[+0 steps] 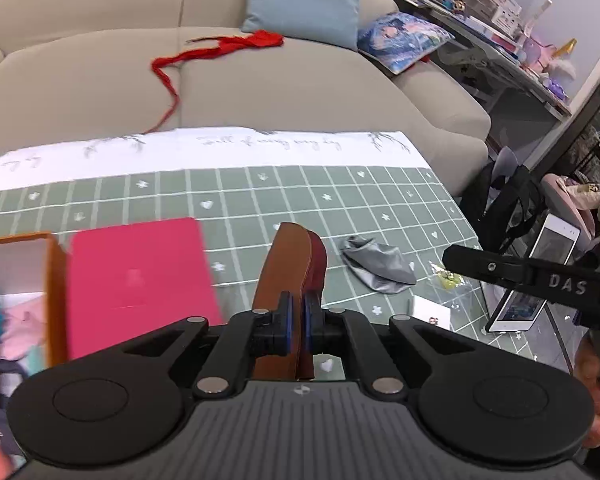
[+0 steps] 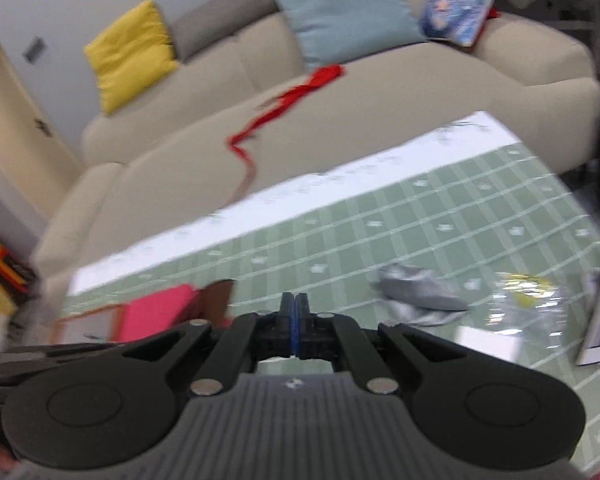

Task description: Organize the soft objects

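Nearest the lens: your left tool (image 1: 298, 318) is clamped on a folded brown leather-like piece (image 1: 290, 268), probably a wallet or case, with a dark red inner face. The blue pads (image 1: 289, 316) press its lower part and the rest stands up ahead of the fingers, clear of the counter (image 1: 380, 200).

Right tool (image 2: 296, 320): fingers fully together, nothing between them. It shows in the left view as a black arm at the right edge.

Task items:
- Orange box (image 1: 54, 280), open, at the left of the counter; soft pink, teal and white things lie inside.
- Pink lid or card (image 1: 140, 280) stands just beside the box's right wall.
- Crumpled grey fabric pouch (image 1: 380, 264) lies on the green checked cloth, right of the held piece and well apart from the box.
- Clear packet with yellow contents (image 2: 528, 300) lies near the pouch.
- Red ribbon (image 1: 204, 56) trails over the beige sofa (image 1: 280, 92) behind.

Judgement: you are carrying the brown piece, most likely toward the box.

Notes for doing it well:
- The grip is low on the piece, so keep the wrist steady or it may pivot between the pads.
- Pass above the pink lid; it looks easy to knock.
- Release only once the piece is over the box opening.
- Keep the empty right tool clear, ready for the grey pouch.
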Demonstrator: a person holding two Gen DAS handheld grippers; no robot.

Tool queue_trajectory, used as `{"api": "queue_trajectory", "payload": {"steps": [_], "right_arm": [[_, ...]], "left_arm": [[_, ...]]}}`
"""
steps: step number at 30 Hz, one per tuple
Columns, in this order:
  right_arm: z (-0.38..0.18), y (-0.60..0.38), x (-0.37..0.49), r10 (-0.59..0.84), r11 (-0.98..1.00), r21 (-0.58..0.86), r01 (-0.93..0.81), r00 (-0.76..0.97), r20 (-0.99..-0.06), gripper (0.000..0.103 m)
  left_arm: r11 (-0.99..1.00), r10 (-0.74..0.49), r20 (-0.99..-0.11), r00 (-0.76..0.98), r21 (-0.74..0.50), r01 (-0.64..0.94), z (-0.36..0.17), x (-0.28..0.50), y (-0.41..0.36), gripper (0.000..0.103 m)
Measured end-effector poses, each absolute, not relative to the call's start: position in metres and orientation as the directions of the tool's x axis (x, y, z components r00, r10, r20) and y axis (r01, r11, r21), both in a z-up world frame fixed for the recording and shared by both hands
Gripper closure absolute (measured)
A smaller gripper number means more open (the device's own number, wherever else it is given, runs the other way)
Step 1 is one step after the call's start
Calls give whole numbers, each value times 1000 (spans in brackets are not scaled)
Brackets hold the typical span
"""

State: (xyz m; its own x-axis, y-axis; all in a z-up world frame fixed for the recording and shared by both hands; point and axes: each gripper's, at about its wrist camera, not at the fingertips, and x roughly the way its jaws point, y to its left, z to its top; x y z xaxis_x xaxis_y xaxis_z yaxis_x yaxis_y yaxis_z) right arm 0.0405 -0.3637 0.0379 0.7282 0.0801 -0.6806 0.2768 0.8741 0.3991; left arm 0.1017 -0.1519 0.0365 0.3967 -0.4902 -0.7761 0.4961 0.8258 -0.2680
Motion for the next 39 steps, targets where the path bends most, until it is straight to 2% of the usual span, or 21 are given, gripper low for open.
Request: {"api": "queue_trajectory", "payload": {"steps": [5,10,14,15,16,17,18,19,21,25,28,35,39], "right_arm": [[44,-354,41,39,898,341,276,724,-689,103],[8,-415,48,-102,889,201,412,605,-789,100],[-31,-474,57,-135,853,154,498,496,-857,98],[-39,-482,58,-146,851,138,507,481,-865,95],[-48,-491,61,-150,845,129,520,460,-875,85],[-56,-498,65,-147,836,126,534,439,-886,67],[-64,-503,68,-148,827,119,550,416,-897,60],[-72,-508,70,-155,817,101,567,386,-909,55],[-85,-514,72,-191,803,52,594,338,-921,53],[-102,-517,81,-192,769,65,636,326,-926,34],[-109,-512,93,-240,746,20,666,296,-925,21],[-126,-501,117,-401,651,-169,740,147,-904,19],[-134,-507,117,-426,568,-182,802,98,-900,16]], "left_arm": [[830,-486,-769,414,-258,494,48,91,-126,97],[810,-507,-766,396,-265,524,44,80,-120,97],[796,-522,-767,373,-281,537,39,80,-126,97],[792,-524,-768,368,-280,543,38,80,-128,97],[789,-524,-769,366,-277,549,37,78,-131,97],[786,-524,-770,364,-273,554,37,77,-134,97],[782,-524,-772,359,-270,561,36,75,-136,97],[779,-525,-774,354,-269,566,35,74,-138,97],[768,-527,-778,341,-265,583,34,71,-143,97],[754,-533,-785,316,-270,599,32,68,-149,97],[747,-531,-787,314,-261,612,32,65,-154,97],[734,-542,-783,304,-265,626,31,65,-158,97],[738,-540,-785,305,-266,621,29,68,-155,97]]}}
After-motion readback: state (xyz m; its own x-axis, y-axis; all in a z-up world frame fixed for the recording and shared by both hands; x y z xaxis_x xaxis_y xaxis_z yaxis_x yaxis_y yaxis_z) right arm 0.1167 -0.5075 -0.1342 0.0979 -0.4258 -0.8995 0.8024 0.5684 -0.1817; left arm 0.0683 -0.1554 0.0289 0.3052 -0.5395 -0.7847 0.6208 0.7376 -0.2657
